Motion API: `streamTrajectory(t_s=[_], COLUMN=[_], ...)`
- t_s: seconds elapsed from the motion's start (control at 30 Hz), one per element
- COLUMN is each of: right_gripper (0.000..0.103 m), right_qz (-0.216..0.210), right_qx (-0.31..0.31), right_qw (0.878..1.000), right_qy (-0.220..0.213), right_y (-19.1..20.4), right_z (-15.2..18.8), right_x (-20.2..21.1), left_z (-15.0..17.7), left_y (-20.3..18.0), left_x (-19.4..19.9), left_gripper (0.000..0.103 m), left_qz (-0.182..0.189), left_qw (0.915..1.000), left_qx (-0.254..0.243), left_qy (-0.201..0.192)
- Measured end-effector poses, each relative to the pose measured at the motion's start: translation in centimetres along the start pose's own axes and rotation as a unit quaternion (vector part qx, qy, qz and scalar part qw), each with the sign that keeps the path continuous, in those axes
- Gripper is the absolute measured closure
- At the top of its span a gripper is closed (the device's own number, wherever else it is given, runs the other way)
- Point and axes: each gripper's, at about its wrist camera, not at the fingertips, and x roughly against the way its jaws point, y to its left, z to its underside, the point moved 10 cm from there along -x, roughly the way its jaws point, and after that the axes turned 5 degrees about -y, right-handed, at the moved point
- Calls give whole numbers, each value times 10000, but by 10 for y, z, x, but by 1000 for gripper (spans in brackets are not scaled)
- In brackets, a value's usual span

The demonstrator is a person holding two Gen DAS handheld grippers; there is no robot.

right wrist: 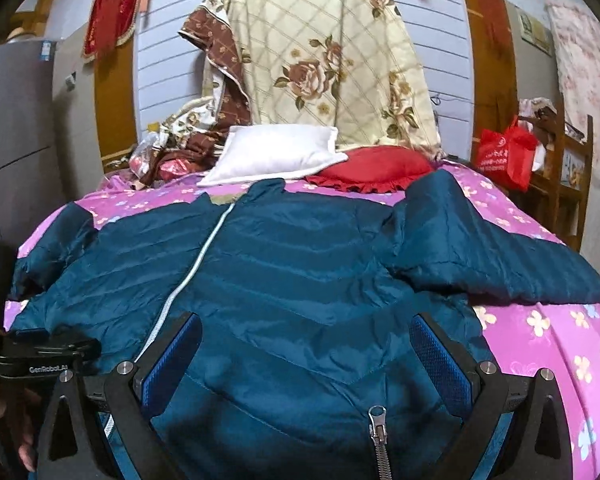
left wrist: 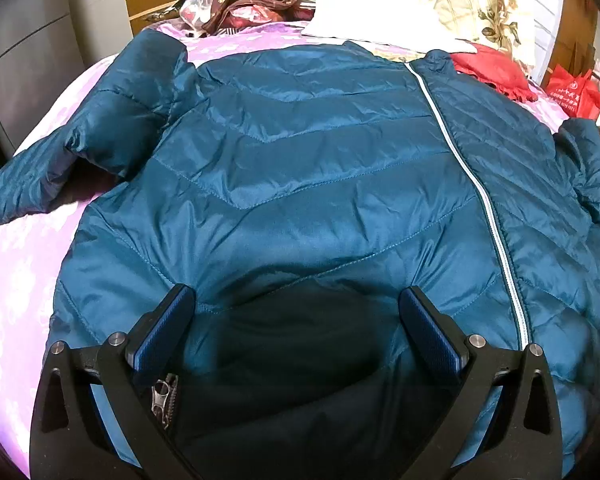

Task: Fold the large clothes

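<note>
Teal puffer jacket [right wrist: 284,264] lies spread flat, zipped, across the bed [right wrist: 540,340], hem at the near edge. Left gripper [left wrist: 296,320] and right gripper [right wrist: 306,344] hover over the hem, jaws spread, gripping nothing. Light, puffy, slippery shell: best pinched at hem corners or sleeve cuffs.

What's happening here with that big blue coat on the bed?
A person is holding a two-finger gripper in each hand, about to fold a teal puffer jacket spread front-up, zipped, on a pink flowered bedspread. The left gripper and right gripper both hang open over the jacket's near hem, gripping nothing. Both sleeves lie out to the sides, so no fold has been made yet. A white pillow and a red cushion sit beyond the collar.
</note>
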Motion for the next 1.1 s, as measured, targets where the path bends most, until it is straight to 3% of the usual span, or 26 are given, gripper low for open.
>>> streamTrajectory(t_s=[0.2,0.43,0.7,1.1], right_gripper=[0,0,0,0], right_qz=[26,-367,-333,-355], right_qx=[58,-273,-293,-212], right_qw=[9999,9980,9969,9971], right_qy=[125,439,652,646], right_y=[6,8,10,15], right_z=[-2,2,9,10], right_x=[7,16,11,10], left_z=[-1,-1,-1,-5], left_y=[0,0,1,5], left_x=[1,0,0,5], left_gripper=[0,0,0,0], left_qz=[18,27,35,50], left_qw=[10000,10000,10000,9999], left_qx=[-50,-16,7,99], left_qy=[12,21,8,-81])
